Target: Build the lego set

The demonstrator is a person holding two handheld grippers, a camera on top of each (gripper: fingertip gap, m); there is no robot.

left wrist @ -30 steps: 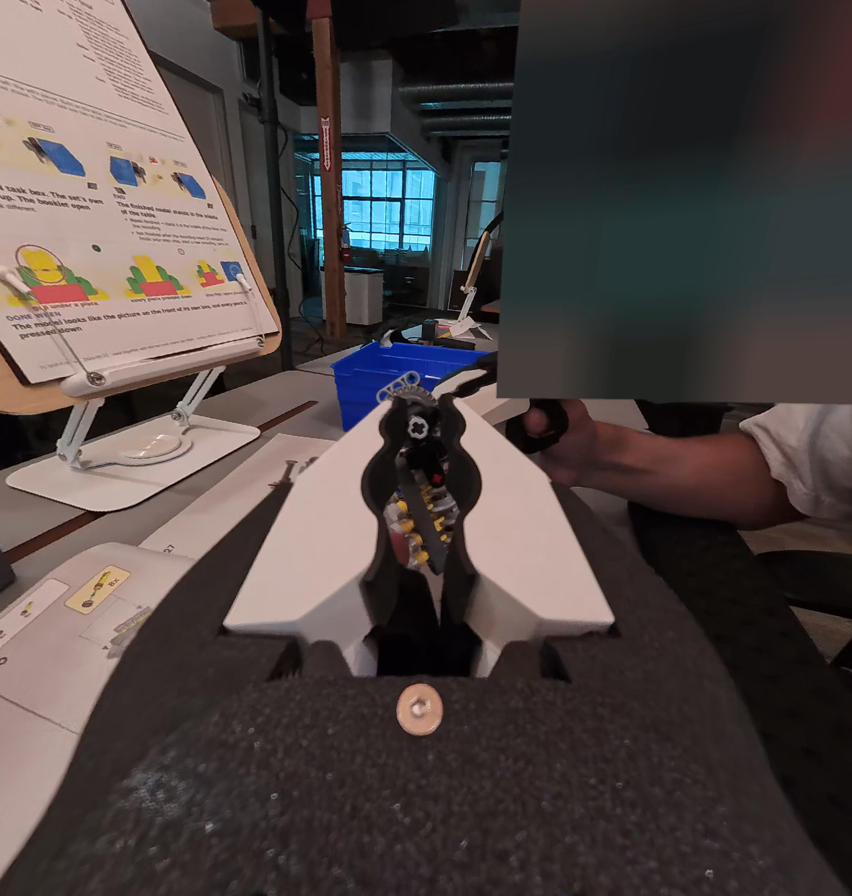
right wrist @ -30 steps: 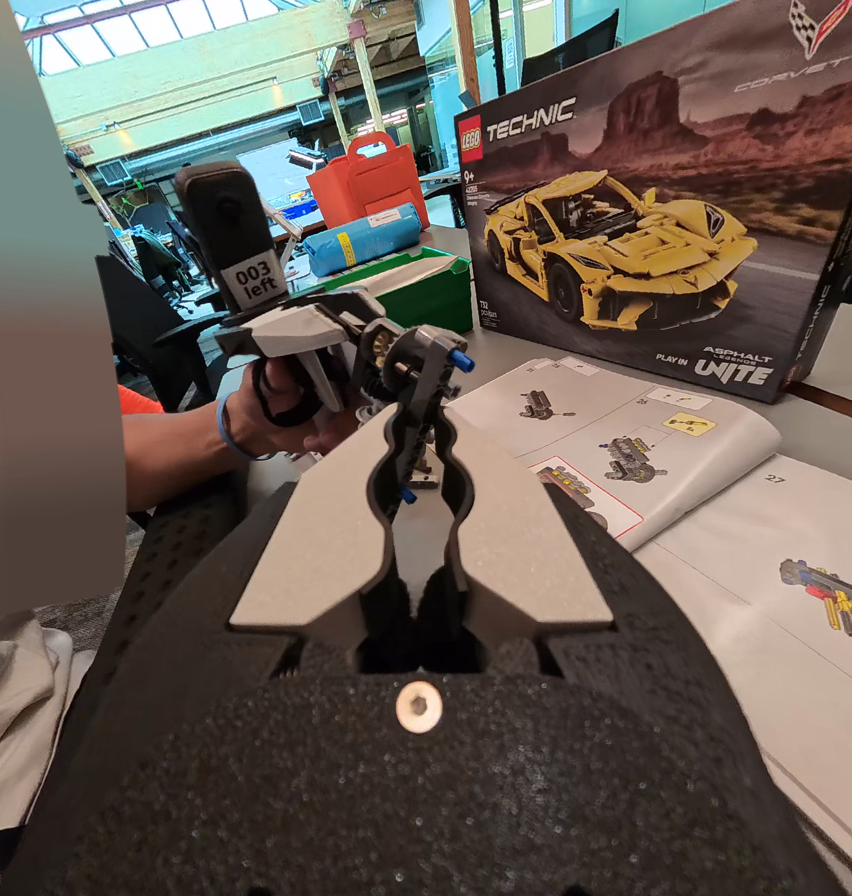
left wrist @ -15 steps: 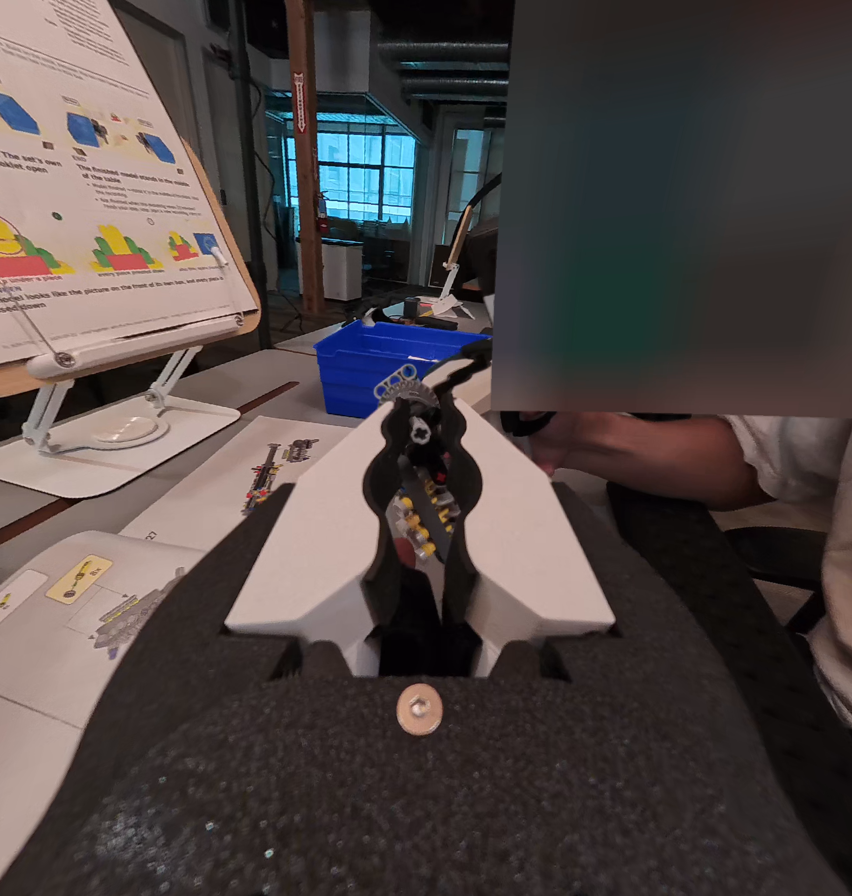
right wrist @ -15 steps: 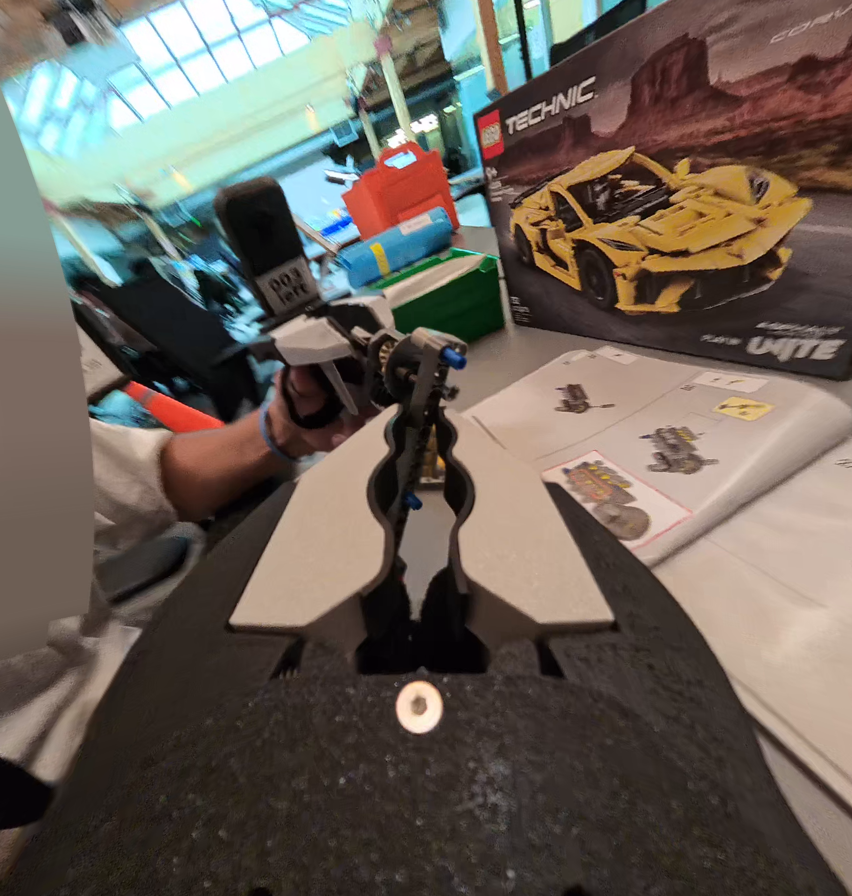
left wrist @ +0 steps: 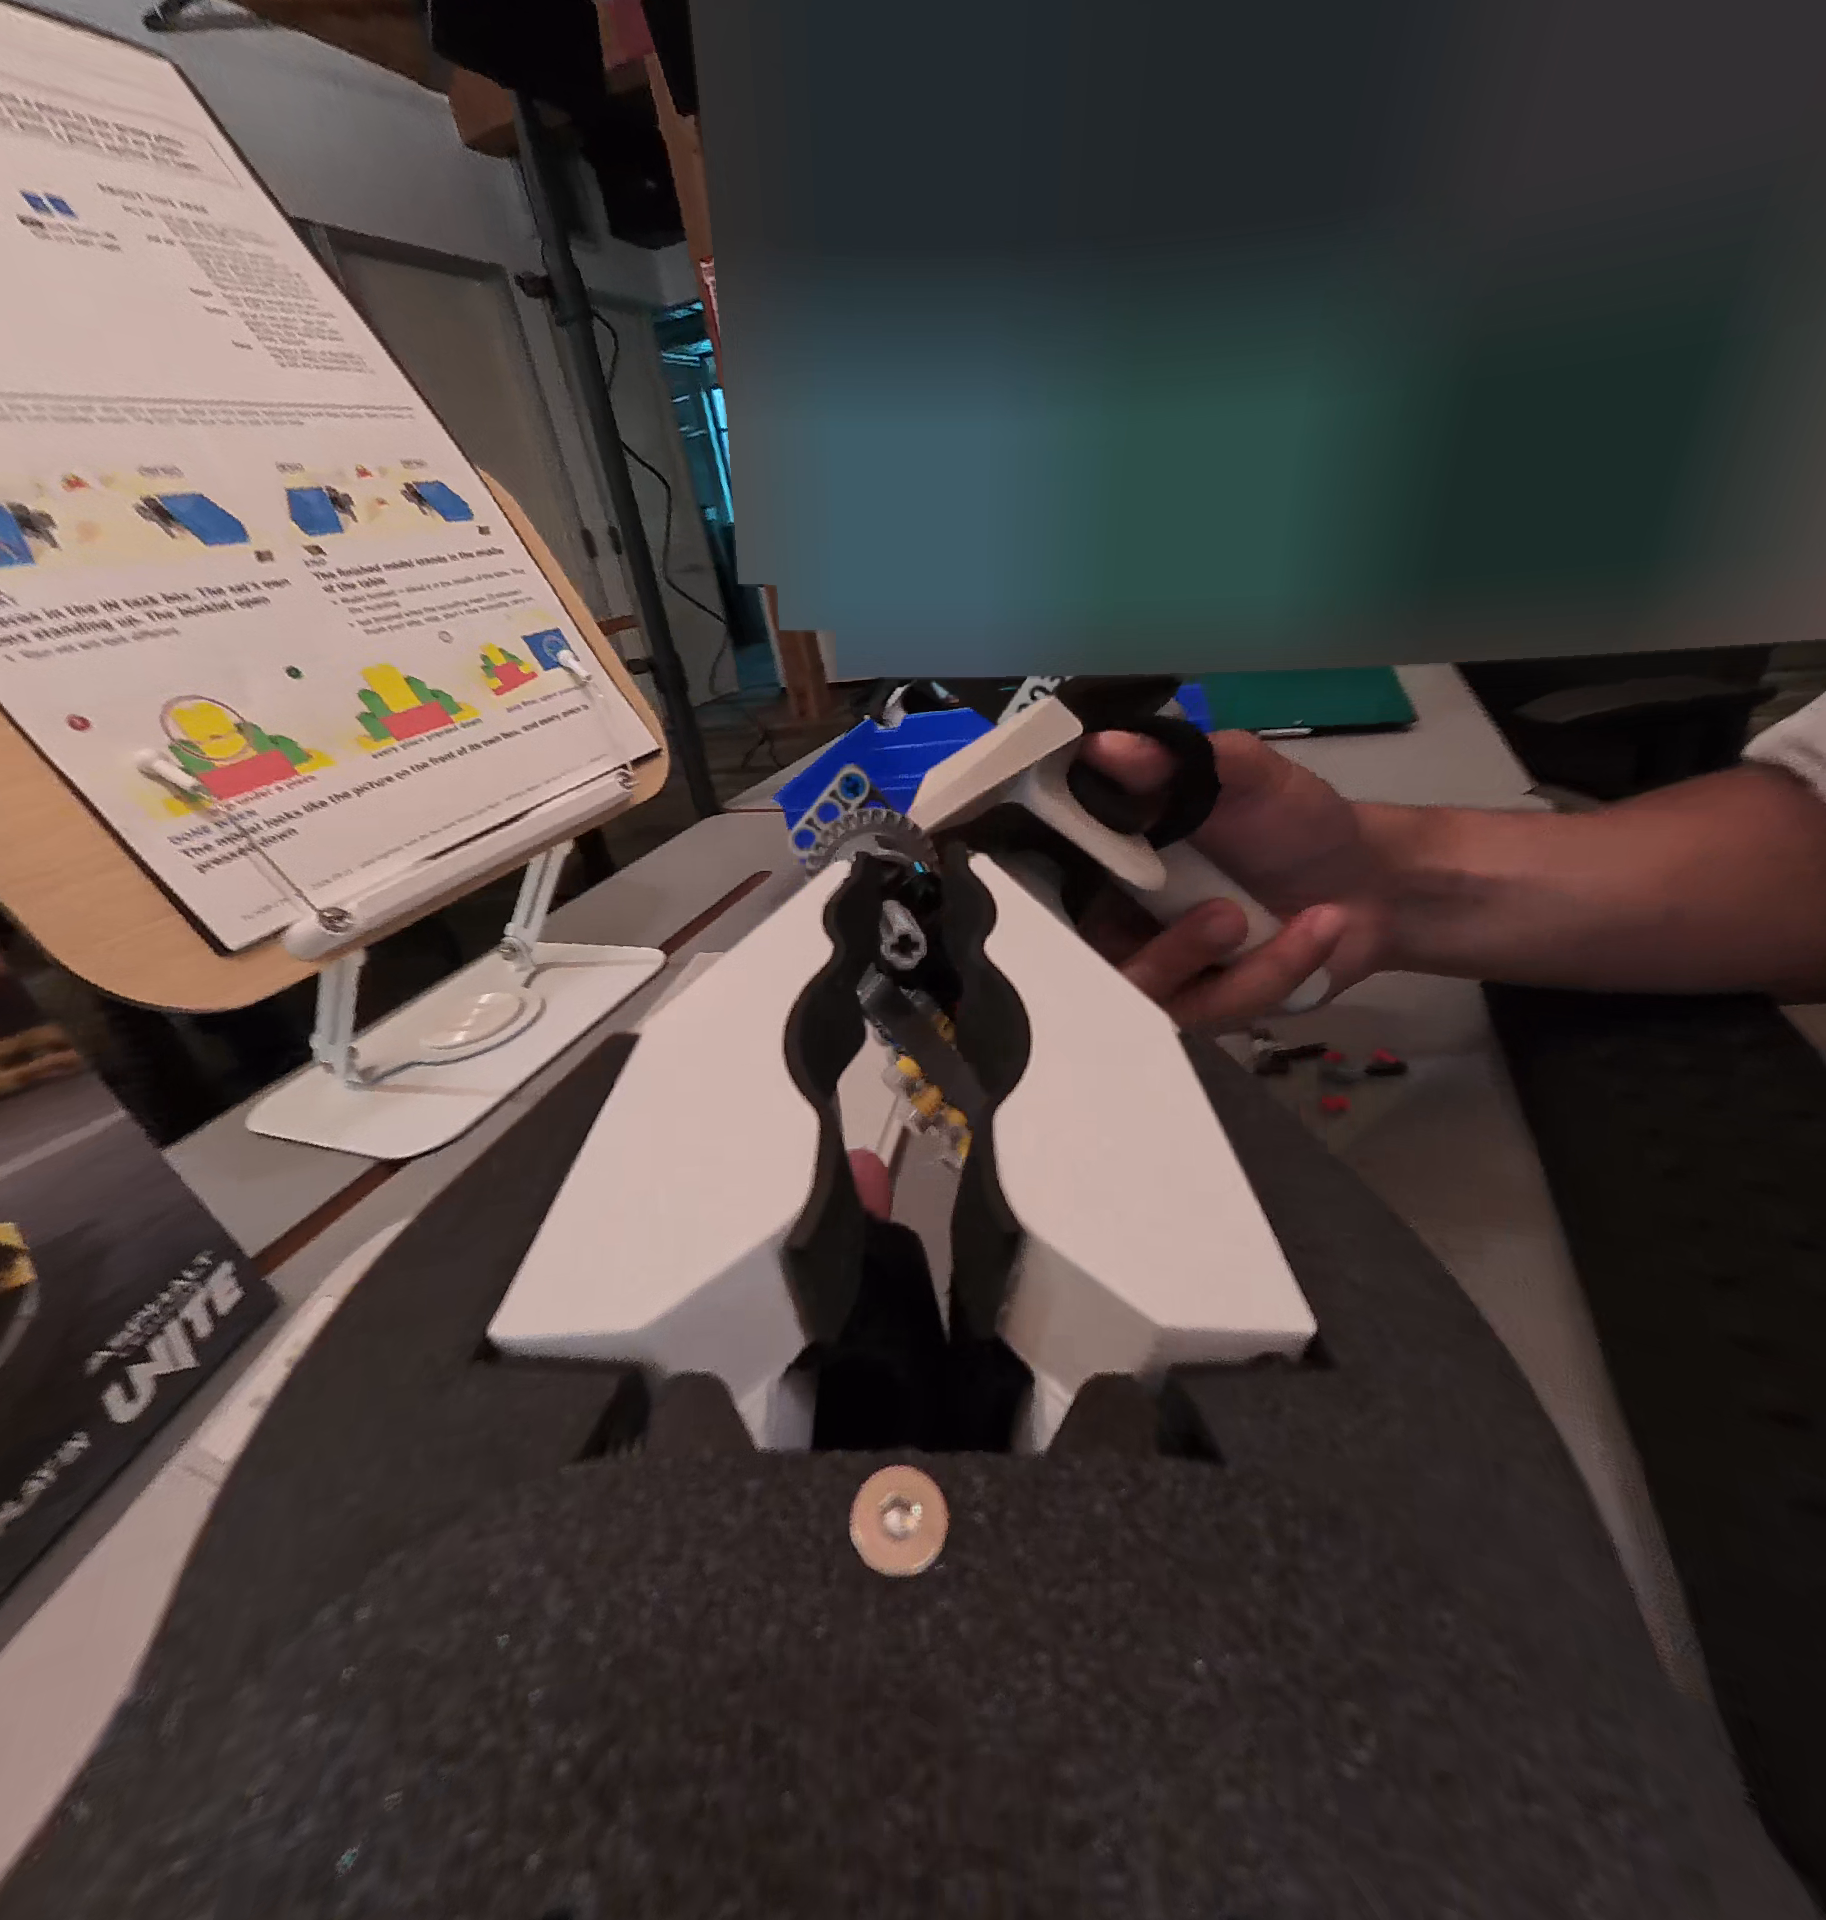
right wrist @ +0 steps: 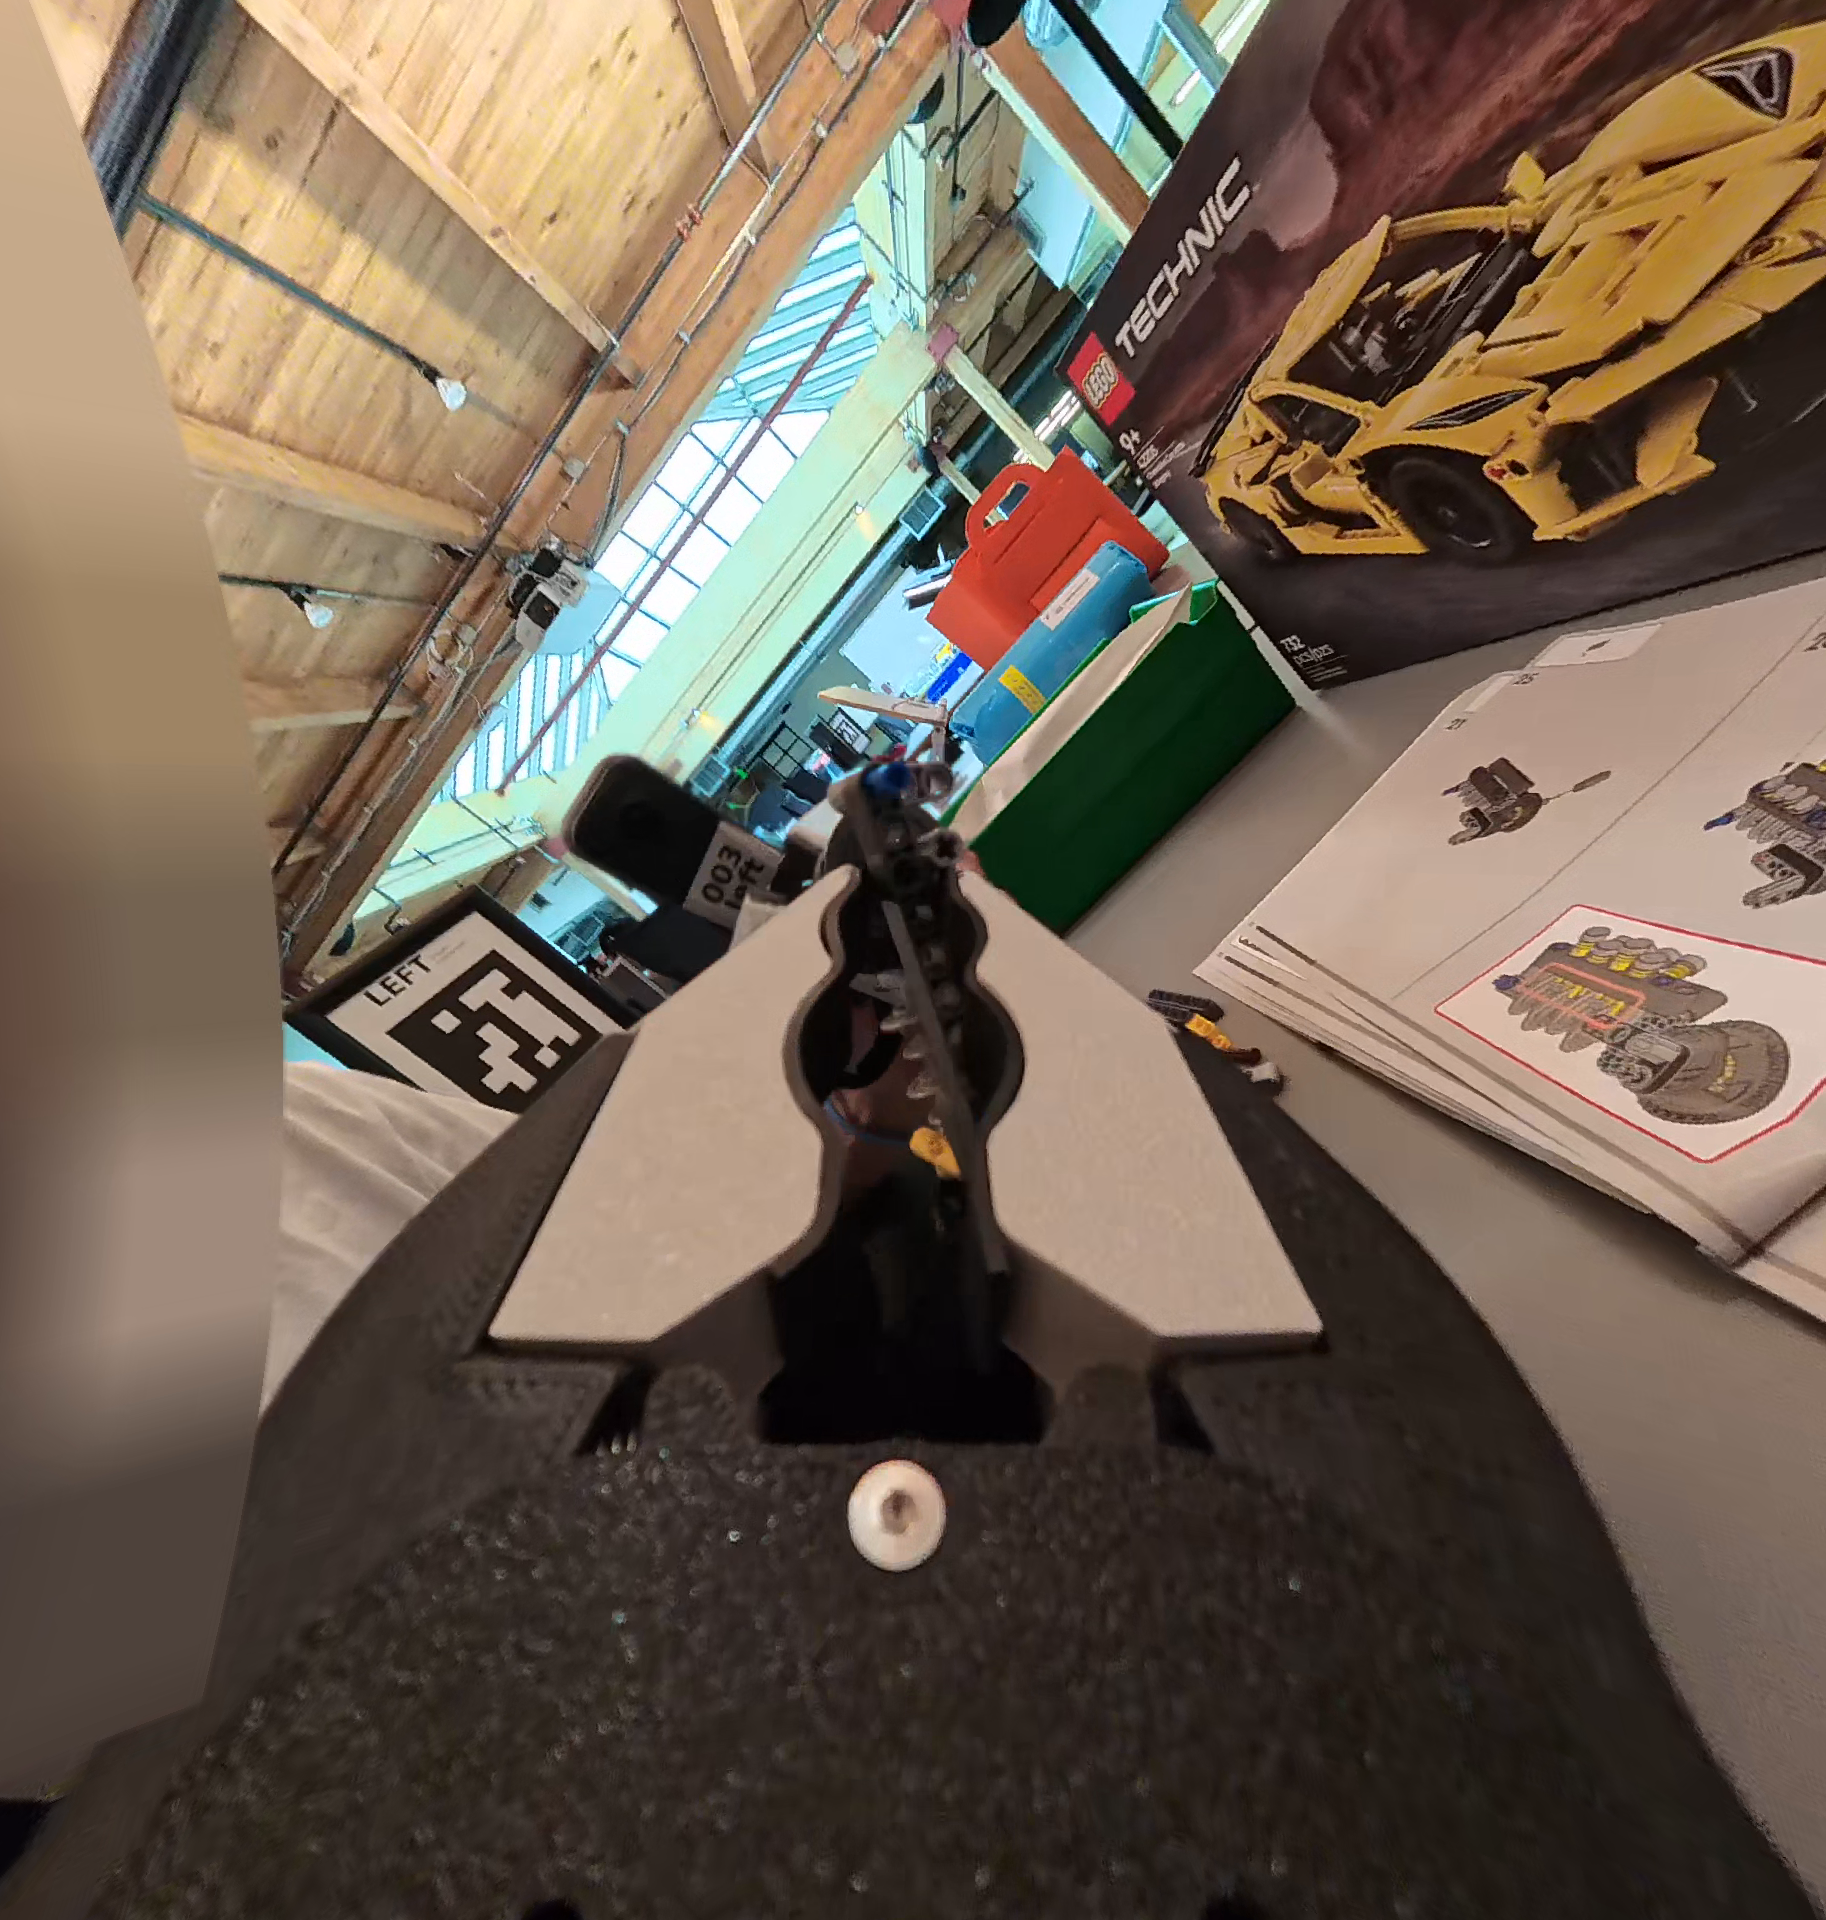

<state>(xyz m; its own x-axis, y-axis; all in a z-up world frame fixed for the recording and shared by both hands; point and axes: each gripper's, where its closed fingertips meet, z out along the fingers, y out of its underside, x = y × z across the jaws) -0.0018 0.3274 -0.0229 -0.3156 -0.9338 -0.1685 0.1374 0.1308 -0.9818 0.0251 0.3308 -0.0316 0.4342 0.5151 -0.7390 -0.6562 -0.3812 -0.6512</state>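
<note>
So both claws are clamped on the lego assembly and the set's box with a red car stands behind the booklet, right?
Not quite: the car on the box is yellow, as the right wrist view shows. Both claws, left and right, do clamp the lego assembly, with the booklet before the box.

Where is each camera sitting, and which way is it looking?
Left wrist view: sits on the left gripper, looking along its fingers past the Lego assembly toward the instruction stand and blue bin; the person's right hand shows.
Right wrist view: sits on the right gripper, tilted sideways, facing the Lego box, instruction booklet and green bin.
Both share: the same assembly, gripped from both sides.
</note>
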